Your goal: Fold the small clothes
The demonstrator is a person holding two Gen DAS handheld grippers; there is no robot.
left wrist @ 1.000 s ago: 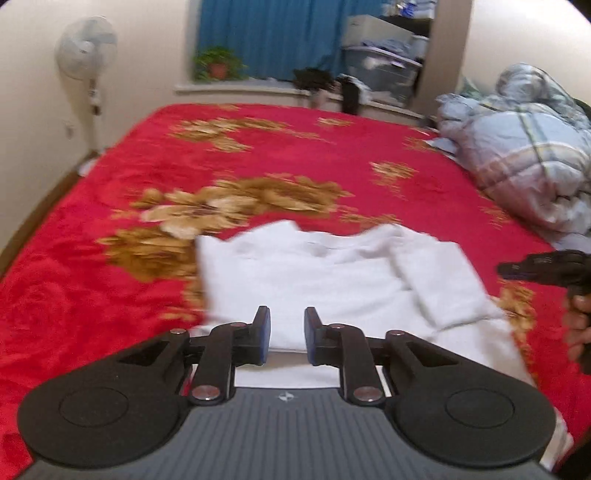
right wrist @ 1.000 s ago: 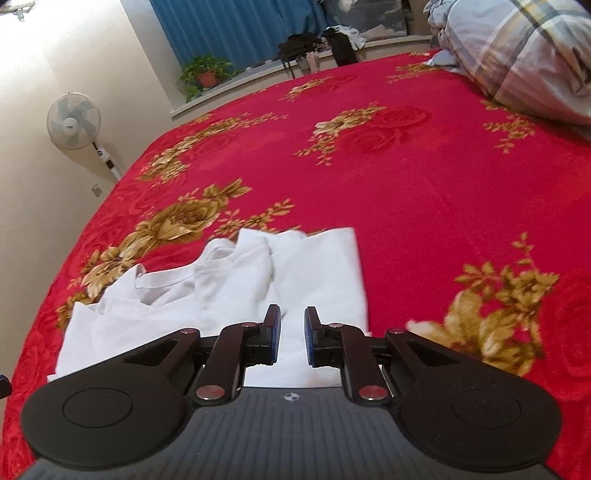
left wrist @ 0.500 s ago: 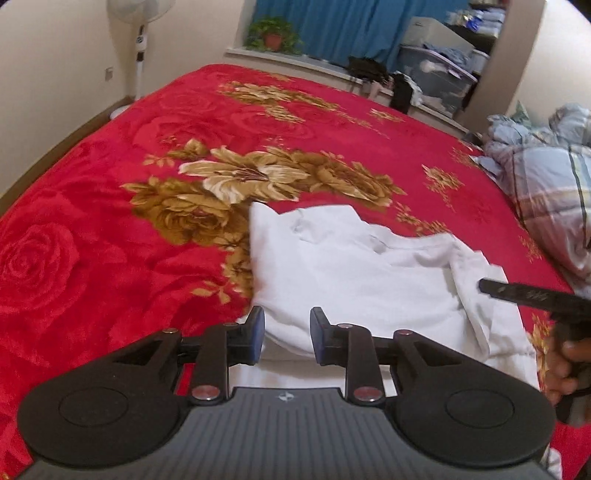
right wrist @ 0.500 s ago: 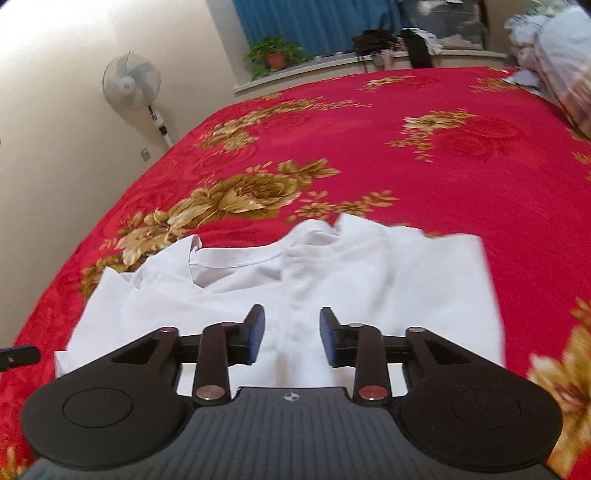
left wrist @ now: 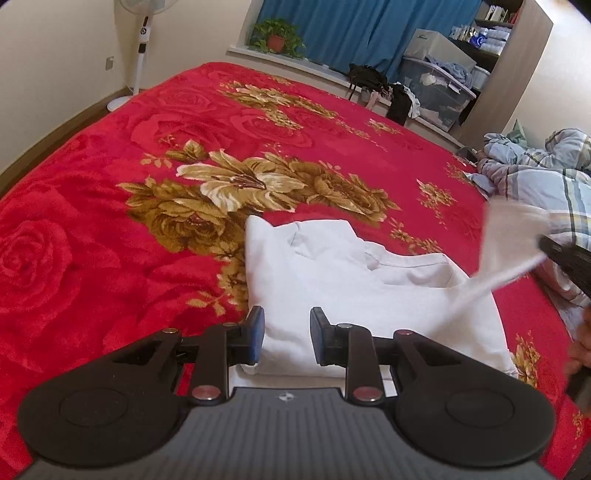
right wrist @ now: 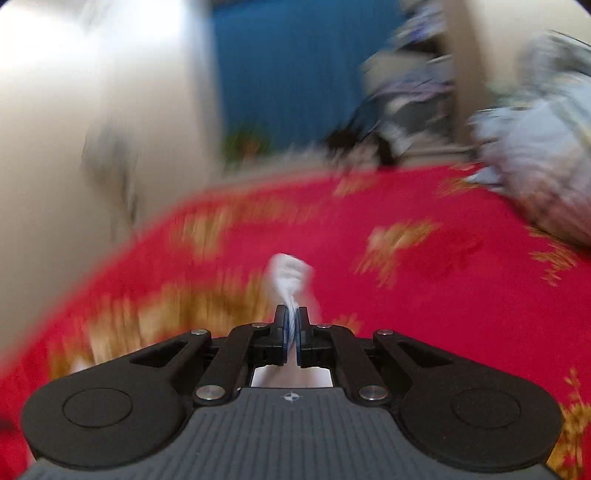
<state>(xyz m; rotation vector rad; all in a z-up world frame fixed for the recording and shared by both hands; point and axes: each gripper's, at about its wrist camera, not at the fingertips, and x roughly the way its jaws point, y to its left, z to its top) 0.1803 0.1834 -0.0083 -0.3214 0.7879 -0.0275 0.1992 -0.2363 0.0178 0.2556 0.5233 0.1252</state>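
Note:
A white garment [left wrist: 332,273] lies partly folded on the red floral blanket [left wrist: 92,229]. My left gripper [left wrist: 287,332] hovers over its near left edge. The jaws are open, and the cloth shows below the gap, not pinched. At the right edge of the left wrist view, my right gripper [left wrist: 550,247] lifts the garment's right flap [left wrist: 509,236] off the bed. In the blurred right wrist view, the right gripper [right wrist: 291,325] is shut on a bunch of the white cloth [right wrist: 290,271], which sticks up between the pads.
A crumpled plaid quilt [left wrist: 546,177] lies at the right side of the bed. Beyond the bed are a standing fan [left wrist: 142,37], a potted plant [left wrist: 277,35] on the sill, blue curtains and a storage box [left wrist: 436,92].
The right gripper closed on the garment's right part and raised it, swinging fast enough to blur its view. The left gripper turned leftward early on, then held still.

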